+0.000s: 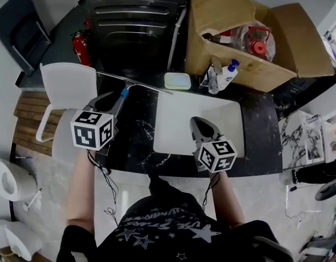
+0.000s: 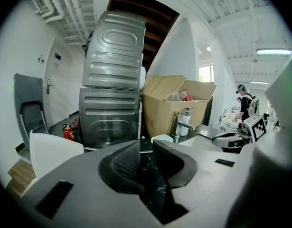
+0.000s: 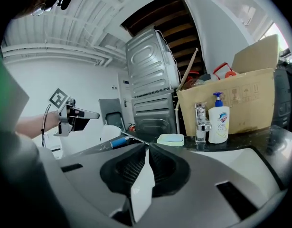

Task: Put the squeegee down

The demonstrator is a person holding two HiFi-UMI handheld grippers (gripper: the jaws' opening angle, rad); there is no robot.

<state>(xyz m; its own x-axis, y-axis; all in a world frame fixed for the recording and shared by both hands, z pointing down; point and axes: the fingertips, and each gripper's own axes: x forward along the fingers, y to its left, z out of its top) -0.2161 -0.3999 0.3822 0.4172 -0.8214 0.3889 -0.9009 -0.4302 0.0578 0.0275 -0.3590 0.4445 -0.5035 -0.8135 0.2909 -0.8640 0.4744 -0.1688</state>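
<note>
From the head view, we've got the squeegee (image 1: 125,91) lying flat on the dark marble counter (image 1: 129,143). It sits at ten o'clock from the white sink (image 1: 176,119), with its long blade running out towards two o'clock. The left gripper (image 1: 110,100) hangs just beside the blue handle, on its seven o'clock side, and we can't tell from here whether they touch. The right gripper (image 1: 202,125) is over the sink, pointing to twelve. The cardboard box (image 1: 239,21) is up at one o'clock, with the soap bottle (image 1: 228,75) in front of it.

In the left gripper view, the left gripper (image 2: 146,148) has its jaws a narrow gap apart. There's nothing between them, only the counter (image 2: 154,182) showing through. The box (image 2: 164,101) is at twelve and the right gripper (image 2: 240,137) at three.

In the right gripper view, the right gripper (image 3: 146,151) has its tips drawn together and holds nothing, with the white sink (image 3: 141,194) glimpsed behind them. The squeegee (image 3: 118,141) rests on the counter at eleven o'clock of the jaws, well clear of them. The left gripper (image 3: 92,114) hovers above it at ten. The soap bottle (image 3: 218,123) is out at two.
</note>
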